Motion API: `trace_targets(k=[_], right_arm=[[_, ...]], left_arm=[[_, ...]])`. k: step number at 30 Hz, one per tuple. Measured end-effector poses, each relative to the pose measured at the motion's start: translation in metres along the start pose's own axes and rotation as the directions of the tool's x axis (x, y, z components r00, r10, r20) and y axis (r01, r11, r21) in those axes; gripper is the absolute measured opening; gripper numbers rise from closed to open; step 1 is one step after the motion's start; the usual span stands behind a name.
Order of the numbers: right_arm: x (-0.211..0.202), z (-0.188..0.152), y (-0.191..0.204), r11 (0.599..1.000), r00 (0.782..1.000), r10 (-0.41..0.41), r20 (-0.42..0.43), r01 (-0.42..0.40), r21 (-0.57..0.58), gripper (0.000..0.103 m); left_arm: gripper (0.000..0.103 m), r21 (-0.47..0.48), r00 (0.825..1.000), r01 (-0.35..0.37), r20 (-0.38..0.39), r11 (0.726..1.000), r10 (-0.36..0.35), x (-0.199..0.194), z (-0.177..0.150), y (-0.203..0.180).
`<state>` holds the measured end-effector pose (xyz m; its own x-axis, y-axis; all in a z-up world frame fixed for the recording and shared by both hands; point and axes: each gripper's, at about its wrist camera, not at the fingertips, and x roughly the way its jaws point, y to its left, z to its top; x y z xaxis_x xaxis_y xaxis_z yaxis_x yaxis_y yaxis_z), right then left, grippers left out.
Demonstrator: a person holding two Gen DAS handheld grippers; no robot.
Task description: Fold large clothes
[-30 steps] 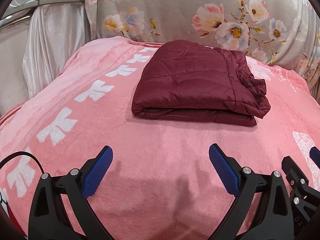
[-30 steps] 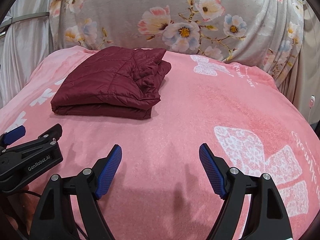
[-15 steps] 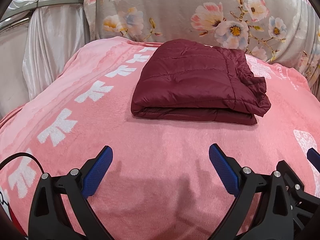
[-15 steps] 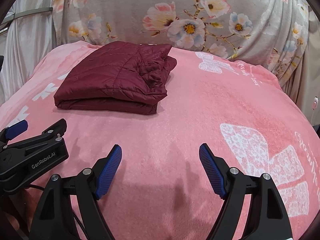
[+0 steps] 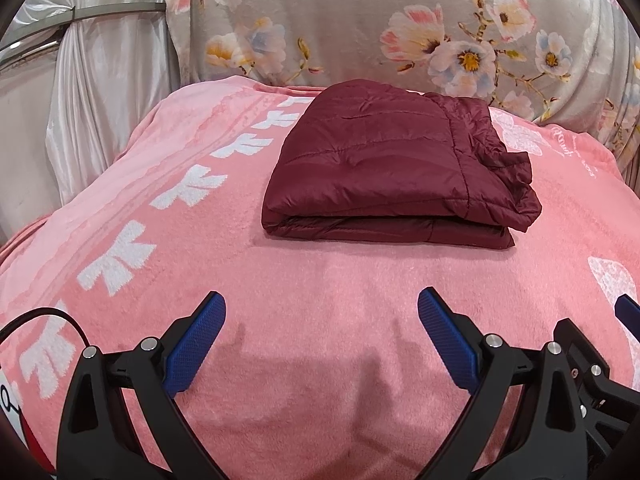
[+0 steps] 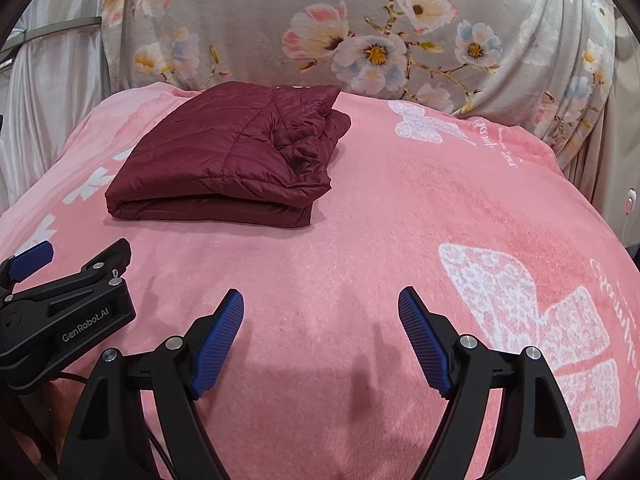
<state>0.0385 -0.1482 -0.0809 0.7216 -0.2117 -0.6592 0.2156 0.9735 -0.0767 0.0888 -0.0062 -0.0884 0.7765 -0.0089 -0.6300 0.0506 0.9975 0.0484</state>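
Folded maroon puffer jacket seen on pink blanket, well ahead of left tool and right tool; both spread wide, nothing gripped.

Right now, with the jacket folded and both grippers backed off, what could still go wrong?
1. The dark red quilted jacket has a rumpled, bunched right end; the slick fabric may spring open there.
2. It lies on the soft pink plush blanket; any regrasp could drag the stack askew.
3. Both hand-held grippers, left and right, sit close together; they may collide.
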Motion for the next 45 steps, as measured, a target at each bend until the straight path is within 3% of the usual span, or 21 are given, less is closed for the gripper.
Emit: trace_targets(k=[45], right_arm=[[0.0013,0.0015,0.0015,1.000,1.000,-0.002,-0.003,0.002,0.002,0.078]], left_arm=[[0.095,0.020,1.000,0.006,0.005,1.000,-0.006,0.0005,-0.0004,0.0058]])
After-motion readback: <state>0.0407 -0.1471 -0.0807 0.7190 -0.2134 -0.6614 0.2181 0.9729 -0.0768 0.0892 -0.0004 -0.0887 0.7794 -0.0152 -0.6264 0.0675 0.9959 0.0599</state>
